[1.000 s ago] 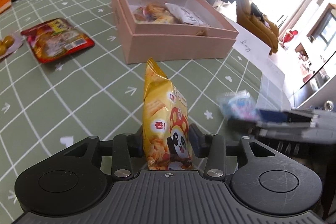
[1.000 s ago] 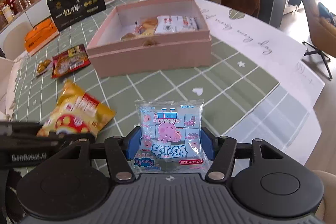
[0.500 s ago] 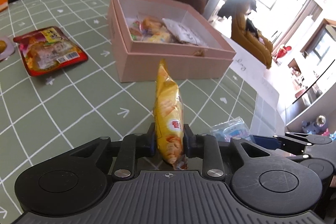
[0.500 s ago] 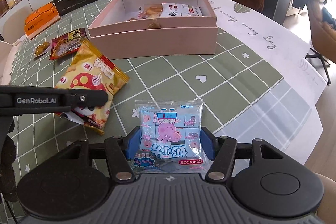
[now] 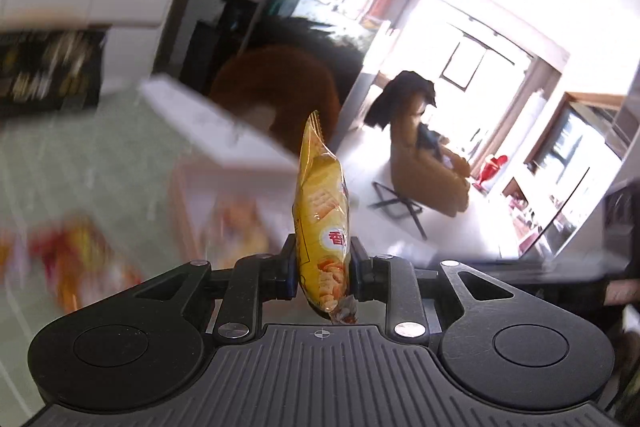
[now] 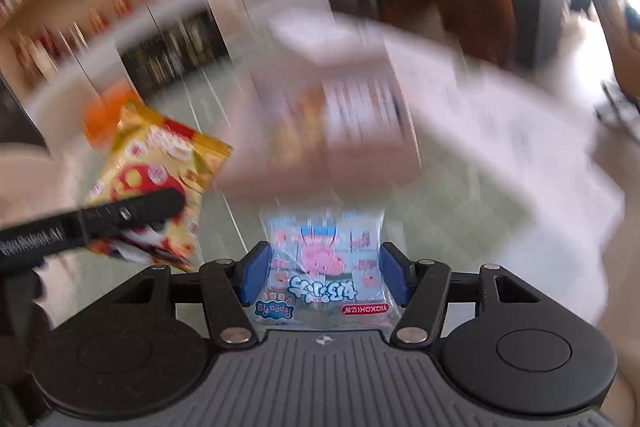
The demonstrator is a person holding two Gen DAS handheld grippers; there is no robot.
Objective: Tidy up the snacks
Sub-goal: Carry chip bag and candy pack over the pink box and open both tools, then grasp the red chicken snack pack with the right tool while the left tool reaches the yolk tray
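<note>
My left gripper (image 5: 323,265) is shut on a yellow snack bag (image 5: 322,211), which stands on edge between the pads and is lifted off the table. The same yellow bag (image 6: 154,183) shows at the left of the right wrist view, pinched by the left gripper's black finger (image 6: 132,211). My right gripper (image 6: 323,277) is shut on a light blue Peppa Pig packet (image 6: 324,259), held flat by its sides. Beyond both, blurred, lies the open pink box (image 6: 320,131) with several snacks inside; the pink box (image 5: 224,195) sits below and left of the yellow bag.
A red snack packet (image 5: 76,259) lies blurred on the green checked tablecloth (image 5: 60,171) at the left. A black gift box (image 5: 44,71) and an orange box (image 6: 106,111) stand farther back. A brown chair (image 5: 280,83) stands behind the table; white paper (image 6: 520,131) covers the right side.
Both grippers have risen off the table with their packets and tilted up toward the room. The left jaws closed on the yellow bag early on. The views are now motion-blurred.
</note>
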